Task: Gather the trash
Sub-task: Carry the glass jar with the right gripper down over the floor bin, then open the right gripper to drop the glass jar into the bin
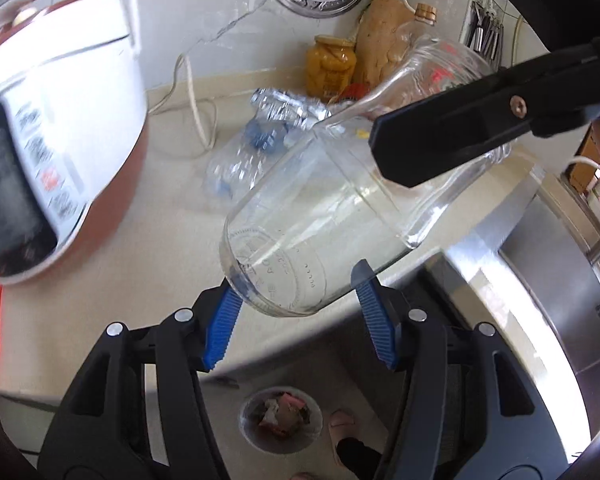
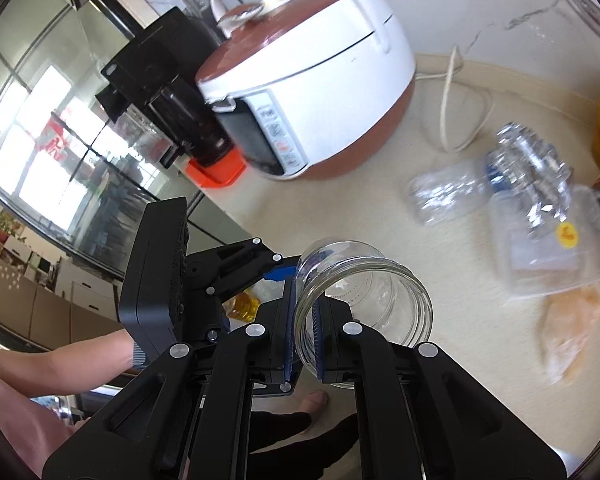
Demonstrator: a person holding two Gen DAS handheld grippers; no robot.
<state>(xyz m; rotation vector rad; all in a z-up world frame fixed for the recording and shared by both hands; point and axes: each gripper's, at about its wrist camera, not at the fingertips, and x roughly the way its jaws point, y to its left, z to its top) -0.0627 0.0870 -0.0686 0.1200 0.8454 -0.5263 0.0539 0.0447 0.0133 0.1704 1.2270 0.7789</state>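
Observation:
An empty clear glass jar (image 1: 332, 216) hangs tilted in the air over the counter edge. My right gripper (image 2: 303, 336) is shut on the jar's rim (image 2: 364, 292), one finger inside the mouth, one outside; its arm shows in the left wrist view (image 1: 460, 128). My left gripper (image 1: 296, 320) is open, its blue pads (image 1: 220, 324) on either side of the jar's base, close to the glass. A crushed plastic bottle (image 1: 256, 144) lies on the counter beyond, also in the right wrist view (image 2: 460, 184). A bin with trash (image 1: 280, 416) stands on the floor below.
A white and brown rice cooker (image 2: 308, 92) stands on the left of the beige counter (image 2: 380, 216) with its cord. A clear plastic container (image 2: 548, 248), a jar of yellow preserves (image 1: 330, 64) and a wrapped food item (image 1: 384, 36) lie at the back. A steel sink (image 1: 540, 280) is at right.

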